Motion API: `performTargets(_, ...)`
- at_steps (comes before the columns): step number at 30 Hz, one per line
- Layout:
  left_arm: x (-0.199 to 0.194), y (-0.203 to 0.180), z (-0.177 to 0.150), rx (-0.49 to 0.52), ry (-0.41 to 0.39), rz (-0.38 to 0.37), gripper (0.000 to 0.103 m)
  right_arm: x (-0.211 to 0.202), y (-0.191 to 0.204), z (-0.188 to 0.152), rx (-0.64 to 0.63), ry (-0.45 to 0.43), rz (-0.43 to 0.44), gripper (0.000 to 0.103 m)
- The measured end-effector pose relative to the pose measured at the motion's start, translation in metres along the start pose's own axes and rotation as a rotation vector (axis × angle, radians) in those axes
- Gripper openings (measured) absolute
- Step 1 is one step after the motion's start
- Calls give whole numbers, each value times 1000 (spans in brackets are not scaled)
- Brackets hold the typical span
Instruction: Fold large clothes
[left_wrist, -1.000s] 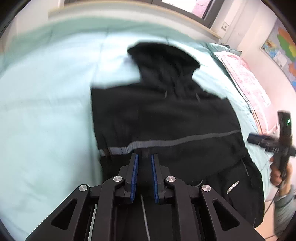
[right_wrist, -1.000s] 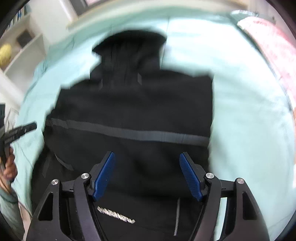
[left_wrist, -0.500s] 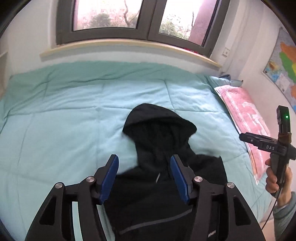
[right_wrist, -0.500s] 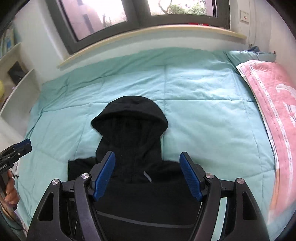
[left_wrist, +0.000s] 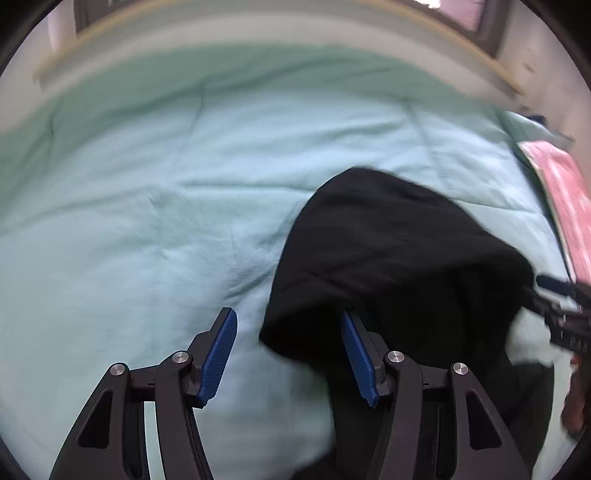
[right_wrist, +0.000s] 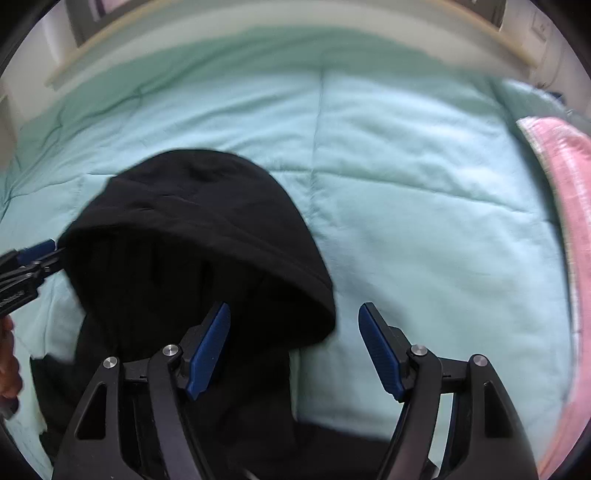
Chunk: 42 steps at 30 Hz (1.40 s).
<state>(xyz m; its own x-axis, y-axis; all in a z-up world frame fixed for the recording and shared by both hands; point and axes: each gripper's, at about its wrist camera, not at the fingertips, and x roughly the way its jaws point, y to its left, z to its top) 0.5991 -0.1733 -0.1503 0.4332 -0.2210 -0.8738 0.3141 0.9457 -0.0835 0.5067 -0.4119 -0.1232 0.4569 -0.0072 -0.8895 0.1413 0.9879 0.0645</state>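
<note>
The left gripper (left_wrist: 289, 350) stands wide open with nothing between its blue pads (left_wrist: 218, 354); its right pad sits in front of the left edge of the black hood (left_wrist: 399, 258), while the left pad hangs over bare quilt (left_wrist: 129, 240). The right gripper (right_wrist: 295, 347) is spread just as wide and holds nothing either: its left pad (right_wrist: 208, 350) overlaps the right edge of the hood (right_wrist: 192, 240), and its right pad is over the quilt (right_wrist: 424, 221).

Half a second ago both cameras looked up the bed toward the window, with the hood lying well ahead of the fingers. Now both views are tipped down and blurred with motion, the window has slid almost out of sight, and the hood has come much nearer, filling the lower middle of each view. Each gripper has shifted sideways relative to the hood, the left one to its left rim, the right one to its right rim. The left gripper, clamped narrow a second ago, is now fully spread.

The black hooded jacket (left_wrist: 424, 387) lies on the pale green quilt, hood pointing toward the window sill (left_wrist: 258, 22), body running down out of frame. To the right of the hood, a pink patterned blanket (right_wrist: 569, 221) lies along the quilt's edge. In the left wrist view the other gripper shows right of the hood; in the right wrist view the left one shows at its left rim.
</note>
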Motion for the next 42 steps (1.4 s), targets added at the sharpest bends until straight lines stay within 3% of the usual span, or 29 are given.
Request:
performTargets(1,15,3,3,-18,5,6,28,12,1,4,-4,11,-19,39)
performTargets(2,24,5,5,-32,16,-7,10,17,1,7,-10,14,-91,6)
performTargets(3,27,11,6,-63,17,-42,10,14,-6,10,3,-11,-115,7)
performTargets(4,21,21,6,-104,-9,-102,9,4,-16,13,40,-57,-81,5)
performTargets(5,8,33,3,-139,-48,-177,9,-13,-34,13,102,-111,12,5)
performTargets(6,-2,45,-1,-168,-68,-245,9,-26,-50,10,150,-142,94,5)
performTargets(8,-11,65,-12,-229,-61,-361,12,-34,-58,-2,141,-166,148,14)
performTargets(9,-4,67,-17,-230,-27,-357,12,-29,-55,-7,119,-152,123,14)
performTargets(11,38,63,-29,-210,112,-296,12,8,-47,-19,81,-54,52,14)
performTargets(12,65,62,-37,-203,182,-277,13,34,-47,-24,86,21,72,14)
performTargets(13,80,63,-42,-217,201,-296,13,65,-52,-33,118,108,119,15)
performTargets(16,73,70,-40,-237,160,-354,15,64,-58,-33,126,114,159,24)
performTargets(18,50,67,-43,-164,108,-318,25,43,-57,-31,84,98,158,29)
performTargets(19,32,64,-48,-109,69,-276,37,29,-57,-32,53,86,153,31)
performTargets(20,18,63,-52,-76,40,-256,39,19,-57,-33,34,80,162,34)
performTargets(24,-42,64,-55,-33,-78,-284,39,-32,-52,-42,-35,22,238,46)
performTargets(27,-52,47,-21,-29,-124,-354,39,-55,-36,-23,-34,-64,288,50)
performTargets(30,-18,18,6,-37,-72,-412,39,-40,-11,6,-42,-82,321,58)
performTargets(32,17,11,4,-51,19,-429,39,-14,0,9,-111,-58,270,58)
performTargets(34,49,8,-9,-25,64,-376,39,27,9,-6,-187,11,211,58)
performTargets(36,74,9,-28,-15,96,-328,39,61,2,-25,-168,75,234,58)
performTargets(37,83,11,-32,-39,109,-340,39,66,-4,-32,-149,52,257,58)
performTargets(42,75,7,-24,-9,100,-329,39,60,-6,-22,-150,73,271,58)
